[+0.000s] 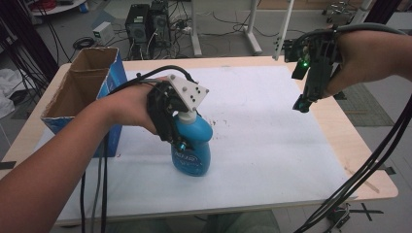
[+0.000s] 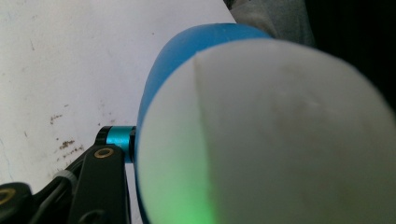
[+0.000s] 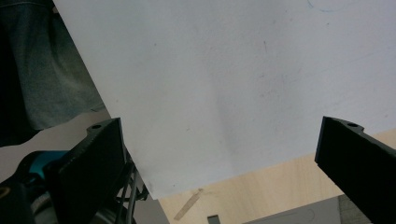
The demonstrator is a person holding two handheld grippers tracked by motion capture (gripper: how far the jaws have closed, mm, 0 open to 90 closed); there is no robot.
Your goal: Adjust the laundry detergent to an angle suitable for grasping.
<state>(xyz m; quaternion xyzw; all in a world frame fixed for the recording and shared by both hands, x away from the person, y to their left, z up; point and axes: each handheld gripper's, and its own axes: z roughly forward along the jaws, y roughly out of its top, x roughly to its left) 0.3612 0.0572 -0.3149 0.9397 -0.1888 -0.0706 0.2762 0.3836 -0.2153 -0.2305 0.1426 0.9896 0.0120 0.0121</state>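
On the white mat (image 1: 272,145) near the table's (image 1: 340,121) left-centre, your left gripper (image 1: 177,133) is down over the top of a blue bottle (image 1: 193,154), which stands upright on the mat, just right of the open cardboard box (image 1: 80,87).

Risks first. The hold looks high, up at the neck under the white cap (image 2: 280,140), so the heavy body could swing or tip if you lift fast. The left gripper view is blocked by cap and blue shoulder, with just one black jaw at the lower left touching the bottle's side, so I can't confirm the other jaw's seating; a one-sided pinch would let it slip. A lift toward the box also risks clipping its near wall, and the cables trailing from your left hand could snag the box corner.

Jaws: your left looks to be closing around the bottle's neck, but I cannot tell if it's truly clamped. Your right gripper (image 1: 303,99) hangs above the mat's far right, well apart from the bottle, jaws spread wide, holding nothing, pointing down at bare mat and table edge.
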